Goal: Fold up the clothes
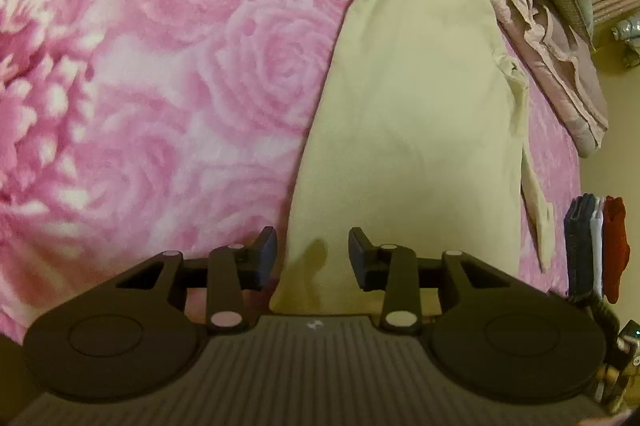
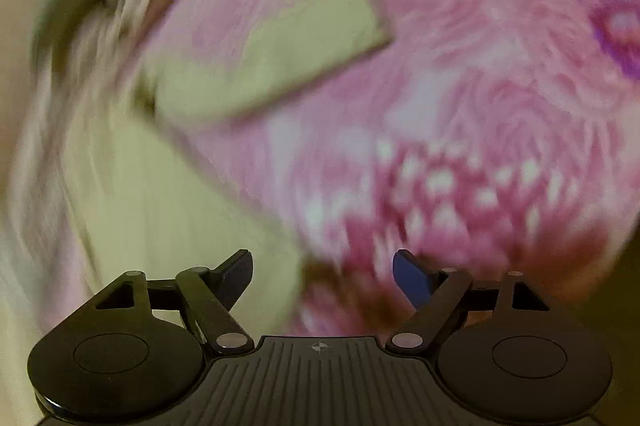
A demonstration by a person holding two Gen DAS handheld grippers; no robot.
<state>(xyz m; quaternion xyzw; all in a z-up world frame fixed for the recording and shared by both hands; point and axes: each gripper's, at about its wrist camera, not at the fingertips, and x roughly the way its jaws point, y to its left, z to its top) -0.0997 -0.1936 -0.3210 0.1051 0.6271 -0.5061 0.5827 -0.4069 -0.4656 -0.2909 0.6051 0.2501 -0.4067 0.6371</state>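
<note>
Pink rose-print bedspread [image 1: 160, 65] supports the pale yellow-green cotton garment [image 1: 420, 105], laid flat for folding from 6 to 12 o'clock; left gripper [image 1: 313, 258] straddles its near hem unclamped, while right gripper [image 2: 323, 280] is spread, empty.

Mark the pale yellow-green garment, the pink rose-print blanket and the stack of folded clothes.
Pale yellow-green cloth garment [image 1: 416, 129], left wrist view, mid panel.
Pink rose-print blanket [image 1: 168, 73], left wrist view, bare rose area.
Stack of folded dark, white and red clothes [image 1: 596, 246], left wrist view, edge-on folds.
</note>
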